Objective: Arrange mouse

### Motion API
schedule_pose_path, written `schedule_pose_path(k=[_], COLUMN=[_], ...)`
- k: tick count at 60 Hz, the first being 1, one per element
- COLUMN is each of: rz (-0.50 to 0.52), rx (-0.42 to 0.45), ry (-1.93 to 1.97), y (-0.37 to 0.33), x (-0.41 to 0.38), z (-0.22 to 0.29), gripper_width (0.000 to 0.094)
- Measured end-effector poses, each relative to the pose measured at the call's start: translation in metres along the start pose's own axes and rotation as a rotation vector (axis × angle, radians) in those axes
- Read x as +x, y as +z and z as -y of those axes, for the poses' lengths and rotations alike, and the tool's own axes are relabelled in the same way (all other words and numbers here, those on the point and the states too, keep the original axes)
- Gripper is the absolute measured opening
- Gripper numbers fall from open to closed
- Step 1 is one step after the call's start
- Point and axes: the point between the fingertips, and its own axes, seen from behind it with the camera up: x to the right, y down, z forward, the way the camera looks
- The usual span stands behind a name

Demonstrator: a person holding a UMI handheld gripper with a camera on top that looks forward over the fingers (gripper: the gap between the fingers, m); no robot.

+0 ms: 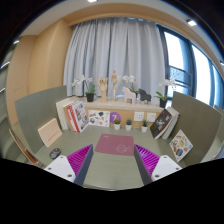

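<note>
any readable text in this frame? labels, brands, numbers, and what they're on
No text can be read.
Books standing at the desk's back: covers and spines too small to read.
Framed picture leaning to their left: no legible words.
Printed card at the right: print too small.
Pink mat beyond the open claw: no marking visible.

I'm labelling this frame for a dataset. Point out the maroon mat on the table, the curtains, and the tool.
maroon mat [113, 145]: gripper view, middle of its top surface.
curtains [115, 50]: gripper view, centre folds.
tool [112, 163]: gripper view, midway between its open fingertips.
</note>
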Motion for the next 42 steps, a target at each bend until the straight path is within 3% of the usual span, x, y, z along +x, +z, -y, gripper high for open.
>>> schedule_pose_path(k=[11, 28, 42], rz=[-0.046, 0.061, 0.143], rx=[-0.052, -0.236, -0.348], ry=[0.046, 0.034, 0.053], y=[0.015, 0.057, 0.116], x=[-0.028, -0.179, -0.312], z=[-0.07, -0.181, -0.23], gripper_width=[0.0815, 0.0807, 0.0802])
